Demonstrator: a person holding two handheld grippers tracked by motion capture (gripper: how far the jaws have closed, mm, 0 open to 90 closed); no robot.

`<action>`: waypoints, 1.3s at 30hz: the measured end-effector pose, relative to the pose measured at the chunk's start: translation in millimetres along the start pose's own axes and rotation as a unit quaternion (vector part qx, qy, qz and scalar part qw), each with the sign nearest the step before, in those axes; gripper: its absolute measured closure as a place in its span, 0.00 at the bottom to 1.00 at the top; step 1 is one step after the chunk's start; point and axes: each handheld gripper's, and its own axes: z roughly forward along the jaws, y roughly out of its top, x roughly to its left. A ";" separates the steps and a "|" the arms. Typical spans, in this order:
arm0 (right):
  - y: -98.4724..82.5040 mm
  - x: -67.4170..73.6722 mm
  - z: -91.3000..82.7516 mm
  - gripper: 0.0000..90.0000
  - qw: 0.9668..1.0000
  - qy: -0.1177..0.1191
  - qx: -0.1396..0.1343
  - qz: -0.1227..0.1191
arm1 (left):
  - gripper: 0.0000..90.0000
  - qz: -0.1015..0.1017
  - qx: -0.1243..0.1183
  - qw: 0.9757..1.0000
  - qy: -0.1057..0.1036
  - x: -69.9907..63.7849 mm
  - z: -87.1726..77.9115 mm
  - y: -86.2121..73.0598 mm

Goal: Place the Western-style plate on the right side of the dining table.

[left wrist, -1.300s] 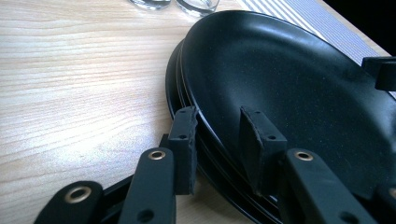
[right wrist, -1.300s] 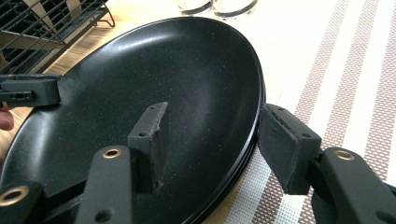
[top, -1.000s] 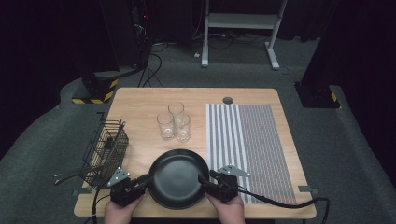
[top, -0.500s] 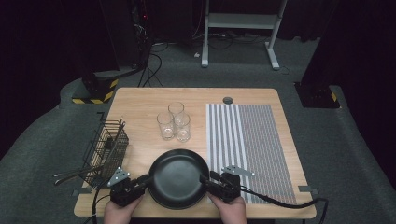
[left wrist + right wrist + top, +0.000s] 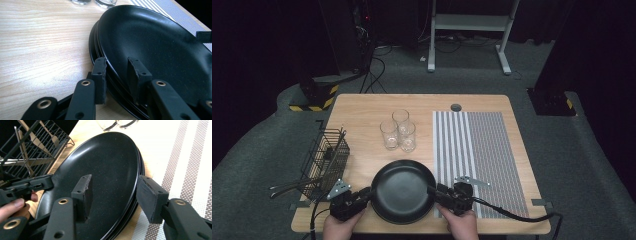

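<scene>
Since the earlier frame the right gripper [image 5: 435, 190] has edged in and its jaws have been closing across the right rim of the stacked black plates [image 5: 403, 191] at the table's [image 5: 362, 107] near edge, not visibly pinching, while the left gripper [image 5: 367, 194] likewise straddles the left rim.

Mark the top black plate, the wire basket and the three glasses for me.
top black plate [image 5: 403, 192], high view: bare centre of its dish.
wire basket [image 5: 326, 157], high view: mesh of its side wall.
three glasses [image 5: 398, 131], high view: the cluster's middle, on the right front glass.
</scene>
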 end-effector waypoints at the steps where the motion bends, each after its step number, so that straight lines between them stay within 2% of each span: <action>1: 0.5 -0.5 -0.1 0.53 1.000 0.002 0.001 0.004 | 0.77 0.000 0.002 1.000 0.000 -0.1 -0.1 0.3; 7: 3.2 -5.4 -1.0 0.56 1.000 0.011 0.006 0.027 | 0.77 -0.001 -0.008 1.000 -0.003 -1.1 -2.4 1.5; 16: 5.1 -6.0 -0.3 0.56 0.999 0.012 0.008 0.035 | 0.77 -0.002 -0.014 1.000 -0.002 -1.0 -1.5 0.8; 19: 5.1 -7.0 -0.4 0.57 0.999 0.014 0.009 0.037 | 0.77 -0.009 -0.018 1.000 -0.003 0.0 -1.1 0.2; 25: 3.2 -16.2 0.0 0.59 0.995 0.048 0.011 0.086 | 0.77 -0.016 -0.002 1.000 -0.003 2.6 1.8 -1.1; 30: 3.4 -17.9 0.2 0.59 0.994 0.053 0.012 0.092 | 0.77 -0.021 0.000 1.000 -0.004 3.2 1.6 -0.2; 39: 5.4 -18.2 0.2 0.61 0.994 0.051 0.014 0.097 | 0.79 -0.019 -0.001 1.000 -0.001 2.6 0.9 0.2</action>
